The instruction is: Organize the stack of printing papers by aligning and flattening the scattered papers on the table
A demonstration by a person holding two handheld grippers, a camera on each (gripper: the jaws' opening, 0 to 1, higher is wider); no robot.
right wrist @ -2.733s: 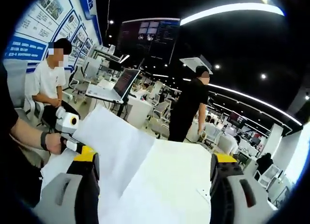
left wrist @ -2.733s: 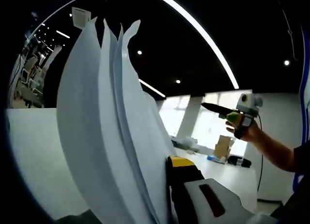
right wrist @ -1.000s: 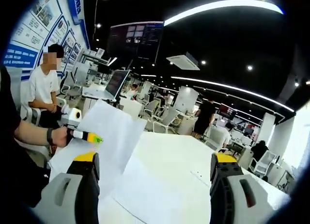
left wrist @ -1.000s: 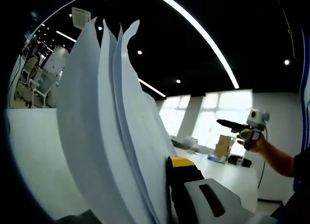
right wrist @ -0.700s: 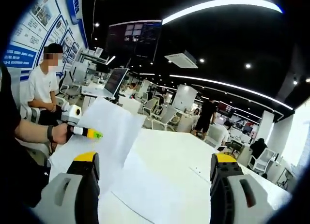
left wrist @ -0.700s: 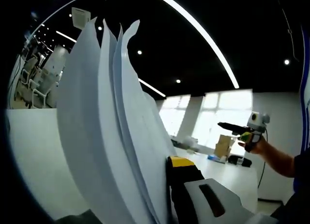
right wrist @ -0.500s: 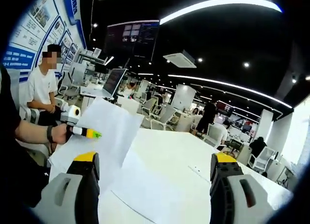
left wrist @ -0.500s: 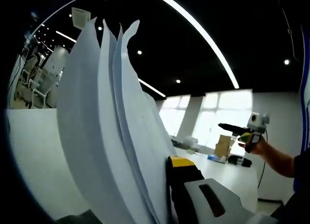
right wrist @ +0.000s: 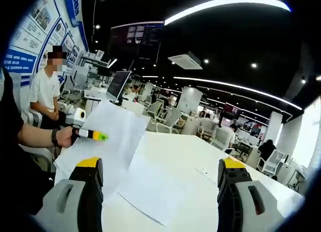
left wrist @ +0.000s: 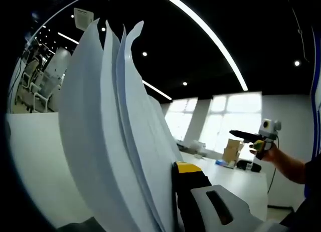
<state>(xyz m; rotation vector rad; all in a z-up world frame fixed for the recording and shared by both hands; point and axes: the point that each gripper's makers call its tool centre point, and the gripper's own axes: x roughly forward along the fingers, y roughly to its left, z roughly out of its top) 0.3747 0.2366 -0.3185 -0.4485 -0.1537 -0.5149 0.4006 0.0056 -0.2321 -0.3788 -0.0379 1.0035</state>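
Note:
A stack of white printing papers (left wrist: 115, 137) stands on edge, its top corners fanned apart, with my left gripper (left wrist: 140, 197) shut on its lower part. One yellow-tipped finger (left wrist: 188, 184) presses its right face; the other is hidden behind the sheets. In the right gripper view the same stack (right wrist: 113, 137) hangs tilted over the white table (right wrist: 185, 157), held by the left gripper (right wrist: 98, 137) in a hand. A single loose sheet (right wrist: 150, 187) lies flat on the table. My right gripper (right wrist: 161, 164) is open with nothing between its fingers, and it shows far right (left wrist: 235, 134).
A seated person (right wrist: 45, 86) is at the left behind the table. A laptop (right wrist: 118, 84) and office chairs (right wrist: 168, 122) stand beyond the far edge. A cardboard box (left wrist: 231, 151) sits on the table's far end.
The right gripper has drawn away to the right from the stack, and the table sheet now looks smaller in its view. My left gripper holds the stack unchanged.

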